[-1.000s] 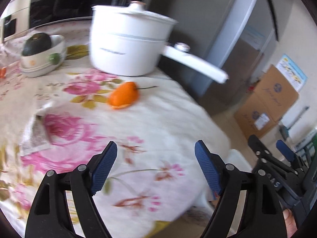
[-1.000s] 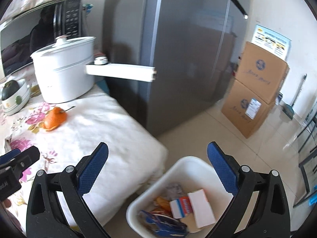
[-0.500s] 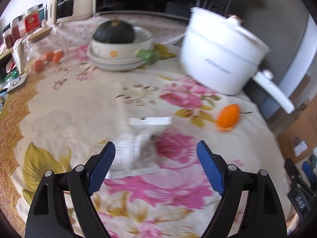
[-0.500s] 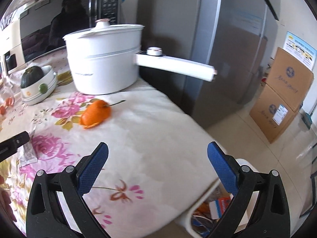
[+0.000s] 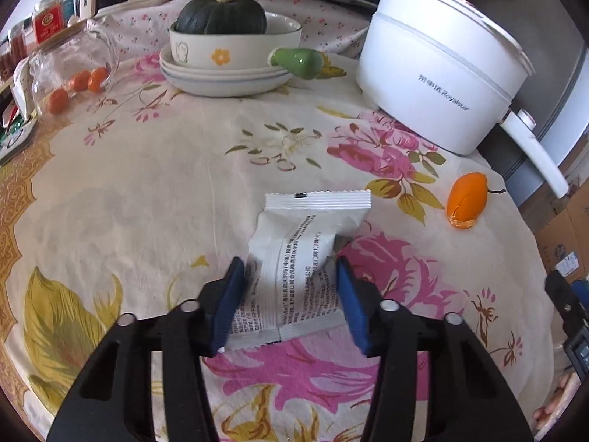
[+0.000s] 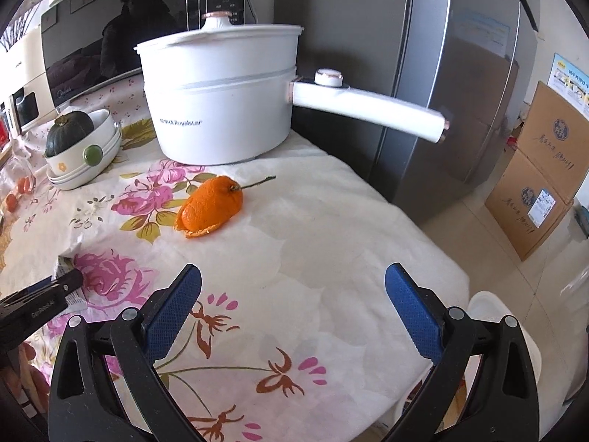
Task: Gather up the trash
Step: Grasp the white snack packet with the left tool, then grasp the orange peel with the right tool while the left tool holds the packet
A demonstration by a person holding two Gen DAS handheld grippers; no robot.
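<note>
the crumpled white printed snack wrapper lies on the floral-clothed table, between the left gripper jaws, which have just been closing and now touch its sides, likely a pickup starting. the right gripper hangs wide open, empty, near the orange peel.

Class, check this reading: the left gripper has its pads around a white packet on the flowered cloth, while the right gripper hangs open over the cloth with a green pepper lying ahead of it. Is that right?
One slip: ahead of the right gripper lies an orange peel, as the right wrist view shows. The left gripper, its jaws just closing, does have its pads around the white packet.
</note>
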